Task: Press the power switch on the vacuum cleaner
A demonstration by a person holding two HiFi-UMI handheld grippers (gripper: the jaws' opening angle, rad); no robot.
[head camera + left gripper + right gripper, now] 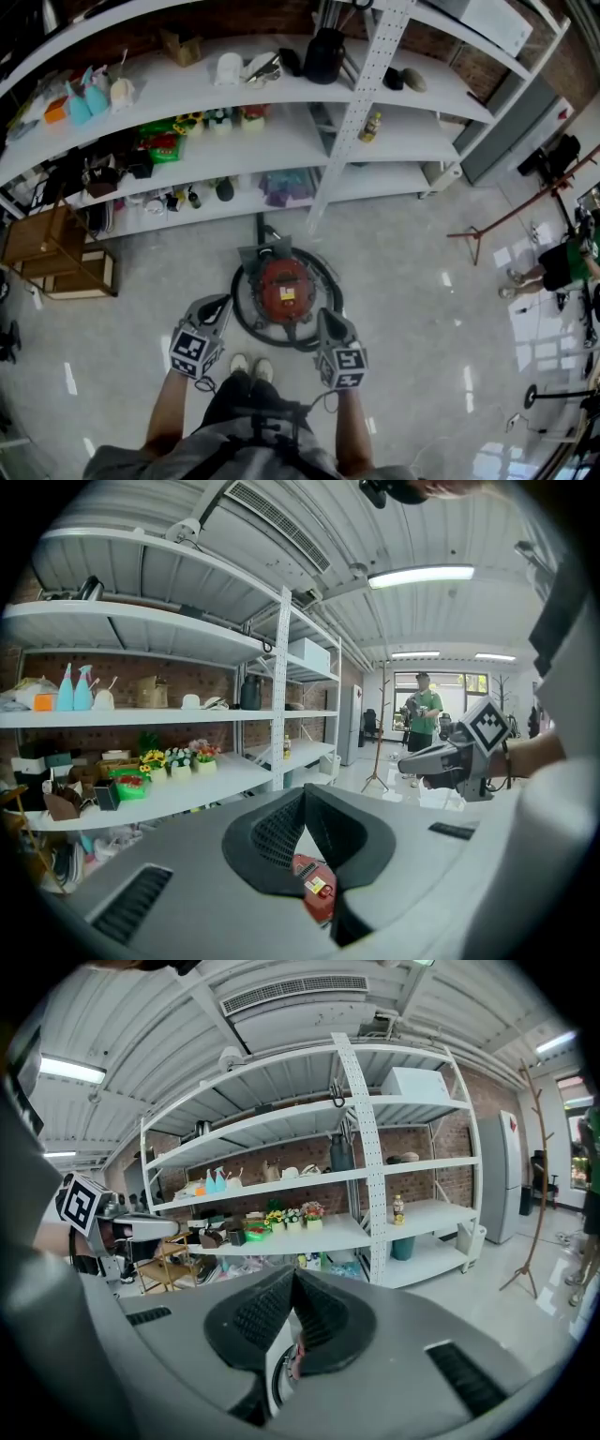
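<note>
Two grippers low in the head view: left gripper (221, 305) and right gripper (325, 317) sit either side of the red vacuum cleaner (284, 289), mid-frame on the floor (422, 281). Left gripper view: jaws closed tip to tip, empty, vacuum cleaner peeking through below. Right gripper view: jaws pinched together too, nothing between them.

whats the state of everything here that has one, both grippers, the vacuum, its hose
left gripper, shut, nothing between the jaws, held in the air above the vacuum cleaner
right gripper, shut, nothing between the jaws, also in the air
vacuum cleaner, upright on the floor, touched by neither gripper; on or off cannot be told
hose, coiled in a ring around the vacuum cleaner
</note>
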